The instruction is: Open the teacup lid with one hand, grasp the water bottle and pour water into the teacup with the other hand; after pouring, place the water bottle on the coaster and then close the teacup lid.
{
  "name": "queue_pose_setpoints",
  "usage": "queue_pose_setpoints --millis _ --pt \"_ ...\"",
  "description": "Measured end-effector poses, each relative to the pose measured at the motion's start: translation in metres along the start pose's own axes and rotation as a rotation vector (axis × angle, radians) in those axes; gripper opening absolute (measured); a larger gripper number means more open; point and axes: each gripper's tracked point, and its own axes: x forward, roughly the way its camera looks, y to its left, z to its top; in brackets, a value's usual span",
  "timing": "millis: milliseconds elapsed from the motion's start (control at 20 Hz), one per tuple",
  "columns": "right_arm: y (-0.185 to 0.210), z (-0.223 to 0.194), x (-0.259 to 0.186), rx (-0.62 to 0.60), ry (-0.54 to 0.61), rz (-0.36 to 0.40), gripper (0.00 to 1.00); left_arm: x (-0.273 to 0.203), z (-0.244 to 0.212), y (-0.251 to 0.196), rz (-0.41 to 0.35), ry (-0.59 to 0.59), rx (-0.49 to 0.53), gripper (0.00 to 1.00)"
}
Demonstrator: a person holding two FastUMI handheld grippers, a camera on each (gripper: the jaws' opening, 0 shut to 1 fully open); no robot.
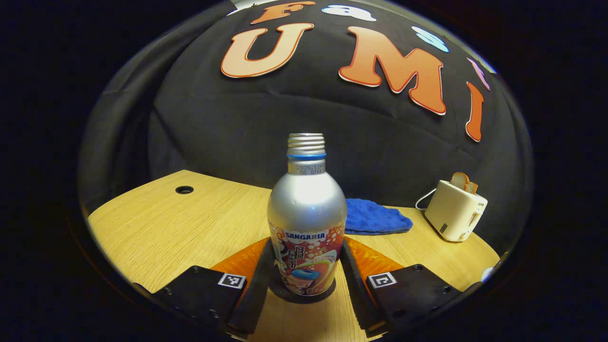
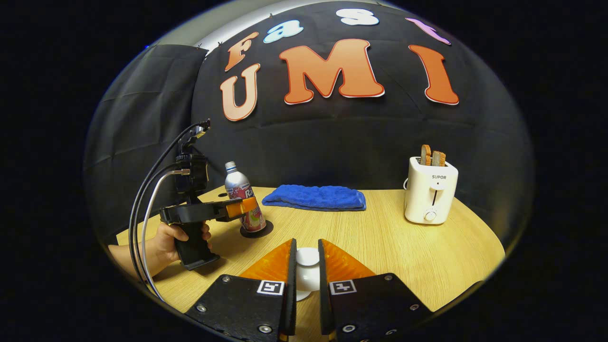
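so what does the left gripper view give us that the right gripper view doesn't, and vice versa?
Left gripper view alone: the cable hole in the tabletop, and a close look at its own fingers flanking the water bottle with slight gaps.

Right gripper view alone: the teacup lid between its fingers, and the hand holding the left gripper.

Both: the water bottle on its dark coaster, the blue cloth, the toaster with bread and the wooden table.

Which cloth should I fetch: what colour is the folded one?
Blue cloth, clearest in the right gripper view.
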Motion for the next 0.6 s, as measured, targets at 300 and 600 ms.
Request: queue_pose_setpoints --millis 300,600 --pt "0.007 -0.002 0.003 -0.013 0.006 0.012 0.2 0.0 -0.01 -0.003 -0.029 0.033 0.043 0.87" --pt "0.012 -0.001 0.002 -0.019 -0.001 0.016 0.2 -0.007 -0.009 0.007 -0.027 0.013 0.15 1.0"
